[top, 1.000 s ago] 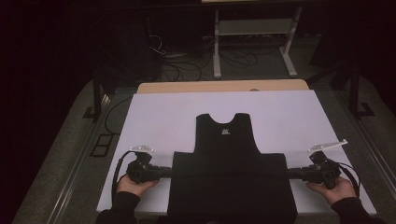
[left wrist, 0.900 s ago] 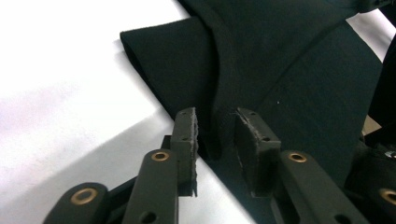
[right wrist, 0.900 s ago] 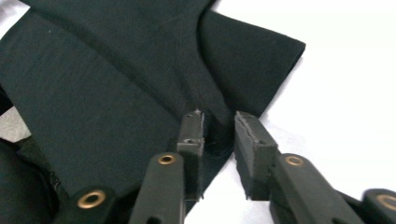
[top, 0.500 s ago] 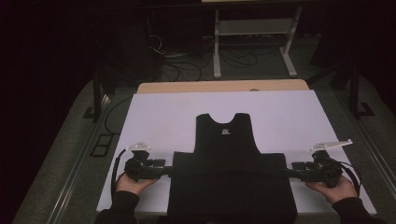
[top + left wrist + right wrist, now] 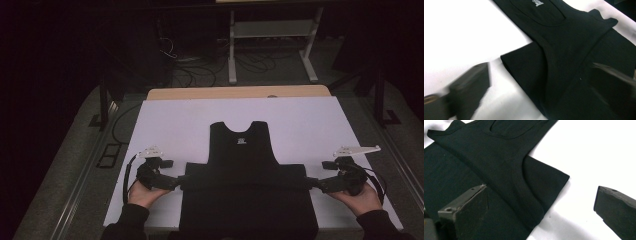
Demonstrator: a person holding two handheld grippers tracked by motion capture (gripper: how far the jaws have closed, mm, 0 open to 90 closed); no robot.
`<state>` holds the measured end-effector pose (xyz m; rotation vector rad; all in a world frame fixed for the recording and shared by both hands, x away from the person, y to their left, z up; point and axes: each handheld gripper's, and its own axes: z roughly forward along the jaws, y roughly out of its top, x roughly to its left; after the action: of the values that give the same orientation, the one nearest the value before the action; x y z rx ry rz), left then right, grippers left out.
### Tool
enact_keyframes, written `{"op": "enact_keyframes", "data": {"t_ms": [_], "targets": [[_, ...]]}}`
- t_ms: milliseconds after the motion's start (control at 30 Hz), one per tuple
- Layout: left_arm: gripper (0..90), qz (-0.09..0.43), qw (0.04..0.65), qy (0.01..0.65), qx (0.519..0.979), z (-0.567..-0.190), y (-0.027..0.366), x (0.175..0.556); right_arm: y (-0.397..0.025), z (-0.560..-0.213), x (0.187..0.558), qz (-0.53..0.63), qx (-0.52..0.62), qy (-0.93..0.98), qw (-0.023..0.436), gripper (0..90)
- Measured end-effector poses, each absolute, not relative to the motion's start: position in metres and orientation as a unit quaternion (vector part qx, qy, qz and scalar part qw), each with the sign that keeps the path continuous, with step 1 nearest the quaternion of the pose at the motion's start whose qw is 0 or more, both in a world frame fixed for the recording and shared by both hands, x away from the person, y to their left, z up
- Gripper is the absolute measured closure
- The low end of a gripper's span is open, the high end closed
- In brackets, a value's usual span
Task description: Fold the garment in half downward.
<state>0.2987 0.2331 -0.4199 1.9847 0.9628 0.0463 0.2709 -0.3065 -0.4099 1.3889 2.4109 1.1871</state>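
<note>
- Covering most of the table, the white sheet is flat, smooth and matte, with a strip of tan wood showing along its far edge.
- Lying flat on that sheet is the black shirt, a soft knit top with a scooped neck and a small pale label just under the neckline. Its long axis runs from the person's edge of the table to the far side, neck end away. The lower half looks folded into a wide block whose corners stick out to either side at about the armholes.
- The left gripper sits at the left corner of that block. In the left gripper view its jaws stand wide apart and released, one blurred jaw over the white sheet and the other over the cloth, with the corner of the fold between them and ahead.
- The right gripper mirrors it at the right corner, jaws also spread and holding nothing; the cloth corner lies ahead between them.
- Both hands look equally near, so the next move probably turns on each gripper going straight inward along the short axis to pinch its own corner.
</note>
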Motion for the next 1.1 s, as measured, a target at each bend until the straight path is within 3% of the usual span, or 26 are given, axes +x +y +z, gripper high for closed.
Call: {"op": "enact_keyframes", "data": {"t_ms": [333,1100], "targets": [[0.0,0.038,0.455,0.373,0.808,-0.418,0.230,0.310,-0.300,-0.406,0.285,0.393,0.433,0.807,0.085,0.0],[0.0,0.054,0.458,0.350,0.815,-0.411,0.223,0.326,-0.294,-0.400,0.309,0.399,0.416,0.813,0.080,0.0]]}}
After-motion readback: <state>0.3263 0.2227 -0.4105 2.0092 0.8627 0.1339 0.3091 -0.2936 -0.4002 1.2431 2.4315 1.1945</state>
